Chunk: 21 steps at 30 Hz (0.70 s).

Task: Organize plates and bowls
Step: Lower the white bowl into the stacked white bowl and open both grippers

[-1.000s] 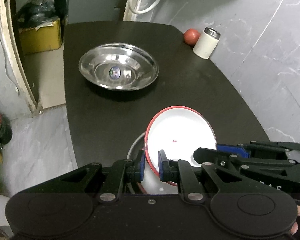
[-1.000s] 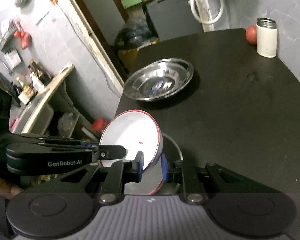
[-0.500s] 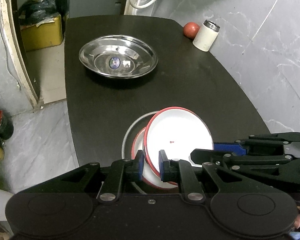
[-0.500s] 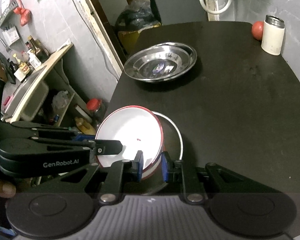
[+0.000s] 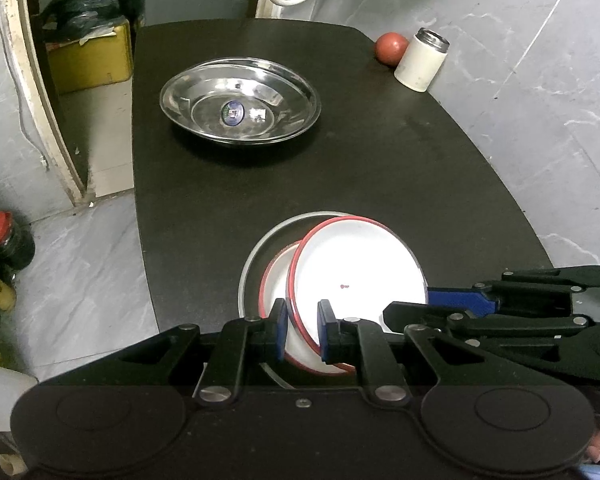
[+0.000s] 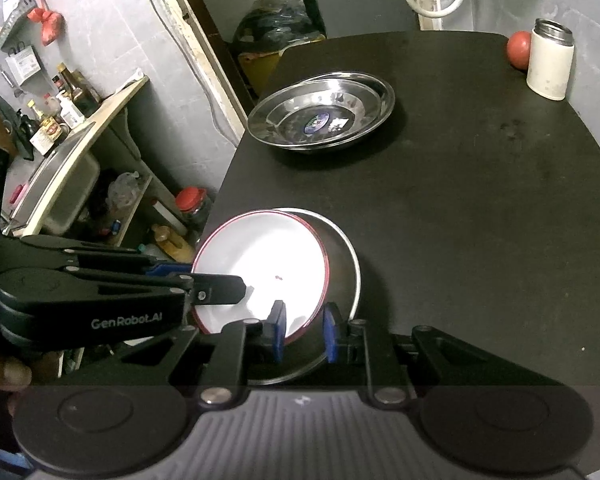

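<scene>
Since the plate [image 5: 356, 276] looks thin, stiff and slick, I pinch its near rim: left gripper [image 5: 303, 330] and right gripper [image 6: 303, 330] each straddle it, tilted over the pan [image 6: 346, 264], jaws barely apart.

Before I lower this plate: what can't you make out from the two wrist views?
Near rim of the grey-rimmed steel plate: both views, behind the tool bodies.
Lower red-rimmed white plate: mostly under the upper plate.
Right tool: pad contact with rim unclear, right wrist view.
Label in the stacked steel bowls: too small, both views.
</scene>
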Available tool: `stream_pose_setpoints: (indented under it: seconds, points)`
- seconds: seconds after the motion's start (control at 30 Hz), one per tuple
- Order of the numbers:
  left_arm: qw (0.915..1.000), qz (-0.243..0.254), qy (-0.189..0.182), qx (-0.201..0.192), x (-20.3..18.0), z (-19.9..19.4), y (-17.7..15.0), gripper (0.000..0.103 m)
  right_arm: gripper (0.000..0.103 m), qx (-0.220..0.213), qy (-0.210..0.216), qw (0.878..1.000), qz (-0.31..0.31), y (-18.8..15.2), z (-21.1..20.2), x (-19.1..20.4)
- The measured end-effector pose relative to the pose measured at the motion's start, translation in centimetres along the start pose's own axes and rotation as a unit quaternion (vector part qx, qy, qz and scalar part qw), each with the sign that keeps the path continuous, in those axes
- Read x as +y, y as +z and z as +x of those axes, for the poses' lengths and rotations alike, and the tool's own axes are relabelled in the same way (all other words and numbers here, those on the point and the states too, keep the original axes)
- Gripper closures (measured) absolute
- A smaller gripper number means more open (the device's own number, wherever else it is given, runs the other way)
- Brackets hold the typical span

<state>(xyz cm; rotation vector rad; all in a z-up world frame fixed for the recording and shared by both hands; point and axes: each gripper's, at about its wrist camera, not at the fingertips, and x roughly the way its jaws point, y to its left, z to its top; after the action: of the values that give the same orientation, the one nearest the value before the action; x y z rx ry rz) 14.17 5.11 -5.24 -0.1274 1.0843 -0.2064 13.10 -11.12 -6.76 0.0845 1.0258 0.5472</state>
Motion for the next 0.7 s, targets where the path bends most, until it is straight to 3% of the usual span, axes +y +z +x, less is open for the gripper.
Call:
stream_pose_setpoints:
  seconds: [0.7]
  points:
    - [0.9999, -0.011, 0.001, -0.001, 0.19, -0.1, -0.18, 0.085, 0.078, -0.002, 0.005, 1.0, -0.006, 0.01, -0.09, 0.01]
